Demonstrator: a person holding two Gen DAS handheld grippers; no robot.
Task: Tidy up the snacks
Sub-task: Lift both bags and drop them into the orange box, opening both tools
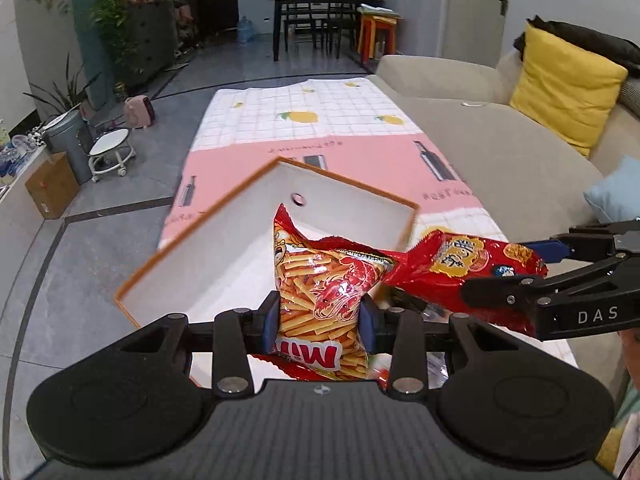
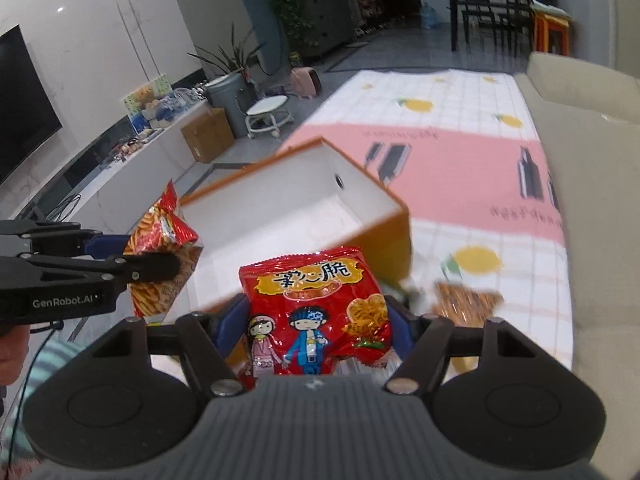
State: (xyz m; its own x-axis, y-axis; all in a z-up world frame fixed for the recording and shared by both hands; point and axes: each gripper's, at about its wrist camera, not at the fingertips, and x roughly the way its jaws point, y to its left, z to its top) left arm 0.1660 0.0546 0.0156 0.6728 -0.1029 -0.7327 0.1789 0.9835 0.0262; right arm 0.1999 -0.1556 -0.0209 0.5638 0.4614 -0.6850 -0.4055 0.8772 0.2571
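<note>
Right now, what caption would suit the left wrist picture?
Left gripper clamps a shrimp-stick bag above the white box; right gripper holds another red snack bag.

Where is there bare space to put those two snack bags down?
Inside the white box, whose floor looks bare. Also the far tablecloth beyond it, bordered by the sofa. Crowded: the near corner, with another packet.

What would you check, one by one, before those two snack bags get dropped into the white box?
1. Left gripper clamped on the shrimp stick bag: ok.
2. Right gripper clamped on the red cartoon bag: ok.
3. White box open and facing up: ok.
4. Room inside the box: ok, the visible floor is bare.
5. Bags clear of each other: cannot tell; in the left wrist view they overlap.
6. Loose brown packet on the tablecloth out of the way: ok.
</note>
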